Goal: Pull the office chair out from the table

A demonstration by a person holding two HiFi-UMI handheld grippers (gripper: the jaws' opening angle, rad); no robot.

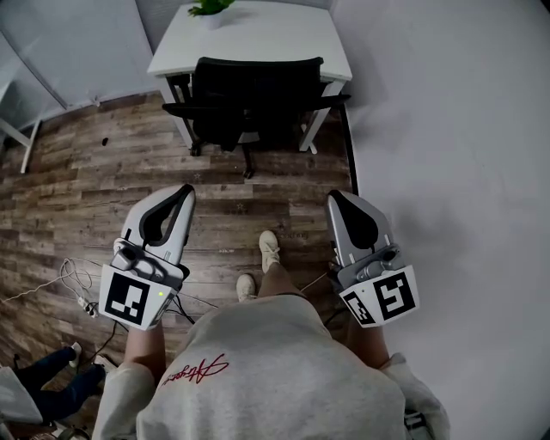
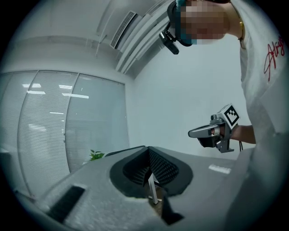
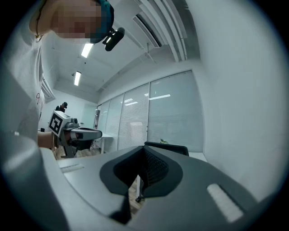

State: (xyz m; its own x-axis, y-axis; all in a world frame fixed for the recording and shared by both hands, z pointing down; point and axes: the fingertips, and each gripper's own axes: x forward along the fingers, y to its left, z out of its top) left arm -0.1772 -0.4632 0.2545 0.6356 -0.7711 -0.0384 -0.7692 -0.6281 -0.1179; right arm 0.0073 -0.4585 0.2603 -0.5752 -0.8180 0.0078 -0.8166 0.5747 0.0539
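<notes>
1. The office chair (image 1: 256, 96) is black with armrests. It stands pushed in against the white table (image 1: 279, 39), with its backrest facing the person and its seat under the tabletop.
2. A small green plant (image 1: 211, 9) sits at the far edge of the table, beyond the chair.
3. The left gripper (image 1: 182, 196) is held level above the wood floor (image 1: 86, 185), well apart from the chair. Its own view shows the jaws closed together with nothing between them.
4. The right gripper (image 1: 336, 200) is also level and well apart from the chair. Its jaws meet too, and it holds nothing.
5. The two grippers sit side by side, both pointing toward the table, with the person's shoes (image 1: 268, 247) on the floor between them.
6. In the right gripper view, the chair's backrest shows just above the closed jaws, in front of a run of glass panels with blinds.
7. A plain white wall (image 1: 455, 129) runs along the right side, close to the table's edge.
8. Loose cables (image 1: 76, 288) lie on the floor by the left gripper — and another person's legs (image 1: 47, 371) show at the lower-left corner.
9. The person wears a grey sweatshirt (image 1: 275, 378) with red script on it.
</notes>
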